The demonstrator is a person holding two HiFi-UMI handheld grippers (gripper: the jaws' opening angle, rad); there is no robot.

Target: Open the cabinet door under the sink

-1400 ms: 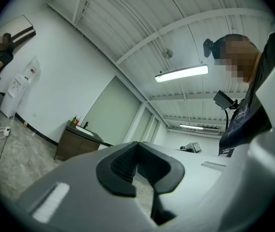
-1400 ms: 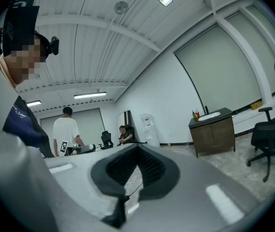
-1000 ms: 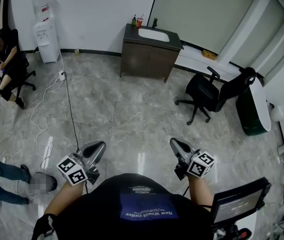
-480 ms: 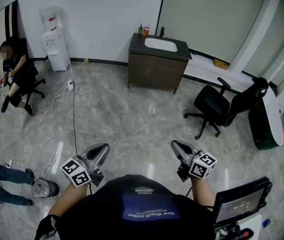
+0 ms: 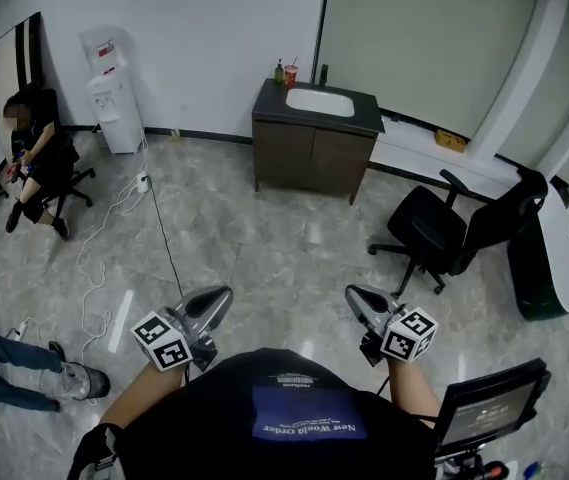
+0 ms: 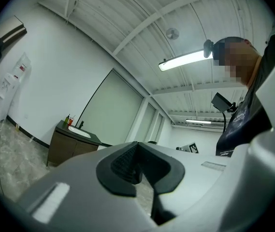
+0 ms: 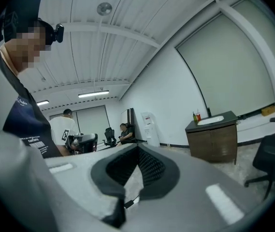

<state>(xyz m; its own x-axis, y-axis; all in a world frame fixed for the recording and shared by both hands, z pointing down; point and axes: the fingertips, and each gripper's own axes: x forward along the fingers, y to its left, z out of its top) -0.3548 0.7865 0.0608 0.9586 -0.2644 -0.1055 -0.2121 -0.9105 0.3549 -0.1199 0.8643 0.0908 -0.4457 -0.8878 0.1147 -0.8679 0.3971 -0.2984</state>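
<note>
head view: cabinet door at twelve o'clock, likely rigid, light; hook its edge. left hand-held gripper, right hand-held gripper closed, empty.

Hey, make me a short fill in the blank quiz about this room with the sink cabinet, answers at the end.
The cabinet doors under the sink are ___.
In the head view, the water dispenser stands to the ___ of the sink.
A bottle and a ___ cup stand on the countertop.
The left tongs and right tongs hold ___.
Missing words: closed; left; red; nothing.
</note>
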